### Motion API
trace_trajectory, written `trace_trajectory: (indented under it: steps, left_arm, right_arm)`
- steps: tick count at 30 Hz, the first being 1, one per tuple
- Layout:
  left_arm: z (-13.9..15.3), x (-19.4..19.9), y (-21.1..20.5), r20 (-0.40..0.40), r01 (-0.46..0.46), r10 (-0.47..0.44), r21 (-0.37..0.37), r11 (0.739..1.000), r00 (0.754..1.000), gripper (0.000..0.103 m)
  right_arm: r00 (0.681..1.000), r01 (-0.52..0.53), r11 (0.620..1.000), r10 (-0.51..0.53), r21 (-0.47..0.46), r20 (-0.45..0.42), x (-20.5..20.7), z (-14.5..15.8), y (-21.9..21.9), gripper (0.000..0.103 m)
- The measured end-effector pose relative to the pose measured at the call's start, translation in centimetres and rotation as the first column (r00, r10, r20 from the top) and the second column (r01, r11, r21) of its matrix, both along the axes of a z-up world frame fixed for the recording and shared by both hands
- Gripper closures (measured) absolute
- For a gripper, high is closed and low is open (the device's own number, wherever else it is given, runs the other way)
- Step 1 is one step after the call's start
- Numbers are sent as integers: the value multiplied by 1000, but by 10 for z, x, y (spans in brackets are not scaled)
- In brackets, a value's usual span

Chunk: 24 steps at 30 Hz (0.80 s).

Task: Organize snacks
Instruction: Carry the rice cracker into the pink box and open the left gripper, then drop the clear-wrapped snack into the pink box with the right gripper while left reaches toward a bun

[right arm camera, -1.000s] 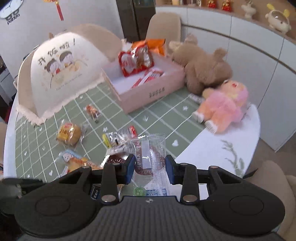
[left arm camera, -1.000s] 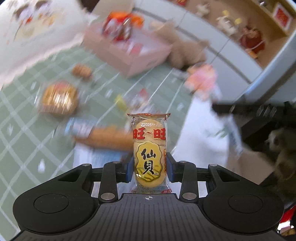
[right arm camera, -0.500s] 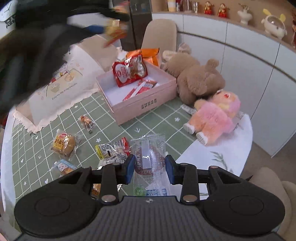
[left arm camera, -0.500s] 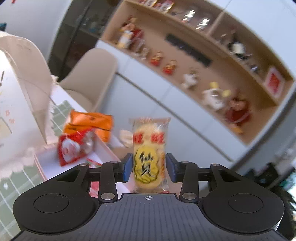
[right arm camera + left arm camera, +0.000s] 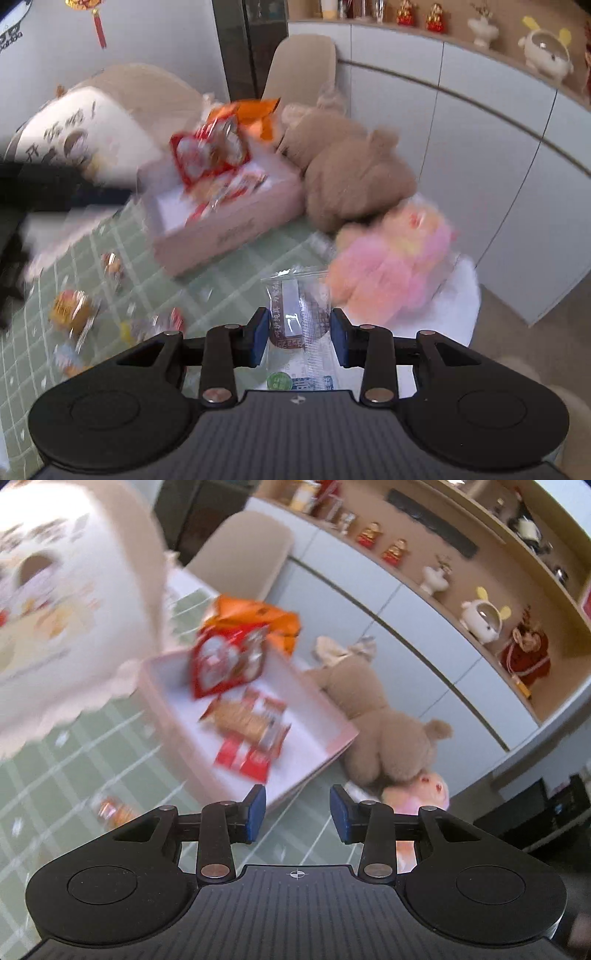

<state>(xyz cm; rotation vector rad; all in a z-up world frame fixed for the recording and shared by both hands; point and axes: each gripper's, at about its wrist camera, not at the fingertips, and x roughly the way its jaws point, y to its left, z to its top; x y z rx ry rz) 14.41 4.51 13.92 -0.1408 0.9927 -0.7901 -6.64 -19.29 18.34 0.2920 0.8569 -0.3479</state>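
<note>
Green checked cloth is covering the bench (image 5: pixel 66 760), and a pink box (image 5: pixel 332 746) is sitting on it as my landmark. My left hand-held gripper (image 5: pixel 297 814) is hovering just in front of the box, spread and empty. Snack packets (image 5: pixel 243 720) are lying inside the box. My right hand-held gripper (image 5: pixel 298 339) is pinching a clear-wrapped snack (image 5: pixel 295 317) in front of the box. A brown teddy (image 5: pixel 347 173) is lying just beside the box.
</note>
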Motion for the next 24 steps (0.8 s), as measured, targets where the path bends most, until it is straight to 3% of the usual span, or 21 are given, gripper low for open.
trace_trajectory:
  steps: [4, 6, 8, 11, 16, 19, 24]
  left_arm:
    - [-3, -14, 45, -6, -85, 86, 36, 996, 996, 61]
    - [-6, -20, 63, -22, -126, 128, 53, 991, 992, 61]
    - [-10, -24, 79, -25, -166, 168, 77, 983, 985, 61]
    - [-16, -28, 99, -20, -221, 226, 138, 966, 974, 61]
    - [-30, -16, 124, -53, -343, 360, 201, 918, 931, 61]
    - [-36, -1, 124, -84, -395, 418, 201, 896, 905, 61]
    - [-46, 33, 89, -117, -380, 405, 188, 906, 907, 61]
  right_arm:
    - [994, -20, 1000, 21, -7, 104, 61, 46, -32, 68]
    - [986, -93, 995, 87, 33, 144, 104, 64, -41, 65]
    - [981, -155, 987, 151, 29, 122, 148, 69, -39, 60]
    - [980, -174, 981, 181, -87, 80, 180, 63, -21, 57]
    - [974, -217, 969, 207, 116, 97, 159, 38, -20, 54]
    - [977, -213, 971, 209, 108, 50, 126, 12, -15, 54]
    - [982, -183, 977, 187, 112, -25, 72, -28, -4, 53]
